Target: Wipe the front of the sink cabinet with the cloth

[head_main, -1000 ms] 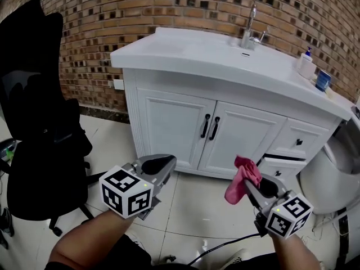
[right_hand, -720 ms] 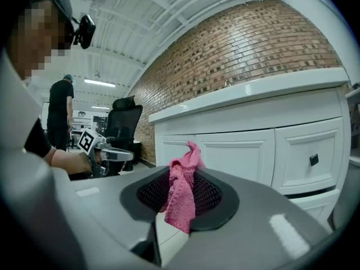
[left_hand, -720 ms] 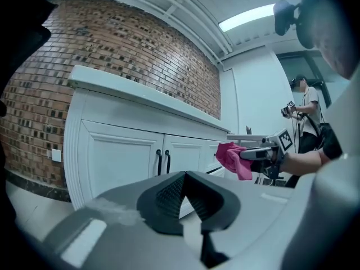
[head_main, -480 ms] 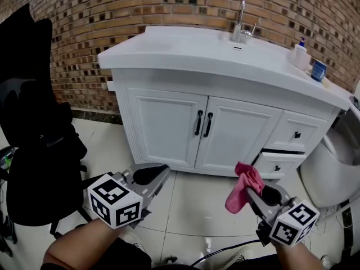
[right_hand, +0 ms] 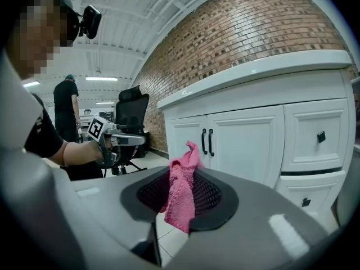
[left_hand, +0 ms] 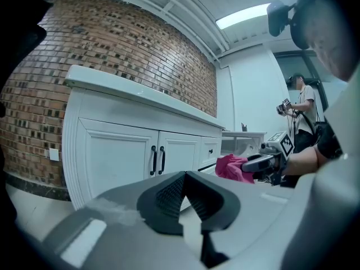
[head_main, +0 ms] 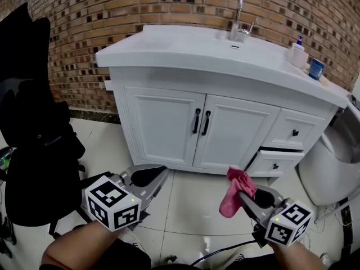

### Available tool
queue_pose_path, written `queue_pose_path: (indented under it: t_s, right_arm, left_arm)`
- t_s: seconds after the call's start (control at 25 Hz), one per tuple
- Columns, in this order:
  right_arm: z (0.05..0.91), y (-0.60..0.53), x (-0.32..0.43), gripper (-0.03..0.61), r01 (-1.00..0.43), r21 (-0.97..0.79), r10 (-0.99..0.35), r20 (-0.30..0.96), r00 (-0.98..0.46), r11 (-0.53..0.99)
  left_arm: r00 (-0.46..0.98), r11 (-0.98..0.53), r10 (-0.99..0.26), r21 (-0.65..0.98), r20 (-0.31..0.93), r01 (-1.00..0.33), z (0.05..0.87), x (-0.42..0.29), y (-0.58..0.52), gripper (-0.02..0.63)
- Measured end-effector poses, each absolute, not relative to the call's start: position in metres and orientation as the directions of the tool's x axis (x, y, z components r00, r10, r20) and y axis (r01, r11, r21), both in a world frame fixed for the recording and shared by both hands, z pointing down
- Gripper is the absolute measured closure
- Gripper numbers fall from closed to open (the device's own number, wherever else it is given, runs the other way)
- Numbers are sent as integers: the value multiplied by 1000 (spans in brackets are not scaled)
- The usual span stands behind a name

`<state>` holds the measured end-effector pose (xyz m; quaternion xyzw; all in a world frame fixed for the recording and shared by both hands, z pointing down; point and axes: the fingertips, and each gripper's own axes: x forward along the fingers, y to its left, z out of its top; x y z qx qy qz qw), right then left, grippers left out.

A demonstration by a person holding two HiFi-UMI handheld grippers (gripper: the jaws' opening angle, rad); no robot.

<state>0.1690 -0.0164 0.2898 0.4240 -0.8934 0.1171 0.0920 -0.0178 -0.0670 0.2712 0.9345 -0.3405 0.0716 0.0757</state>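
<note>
Right gripper [right_hand: 180, 198]: jaws clenched on the pink cloth [right_hand: 181, 193], which stands up between the pads with a fold hanging below them. Left gripper [left_hand: 184, 180]: jaws pressed together, nothing between them. You hold both above the tiled floor [head_main: 191, 207], apart from the sink cabinet [head_main: 169, 122]. The cloth is nearest the cabinet's lower right corner, in front of the bottom drawer [head_main: 274, 165], which looks slightly ajar. Step, as judged: approach; wiping not yet begun. Next move calls for carrying the cloth forward and pressing it flat on a door panel, clear of the two black handles [head_main: 201, 121]. Room: open floor ahead; office chair [head_main: 39, 151] near on your left; white fixture [head_main: 332, 167] at the cabinet's right end; overhanging countertop edge [head_main: 225, 75] above.
</note>
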Motion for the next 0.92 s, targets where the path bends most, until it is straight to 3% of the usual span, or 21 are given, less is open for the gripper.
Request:
queue_pose_path:
  t_s: [0.92]
  right_arm:
    - [278,-20,164,482,-770,-193,-739,217,-637,608]
  left_arm:
    - [751,-749,-634,94,185,-656,271,-24,-68,607]
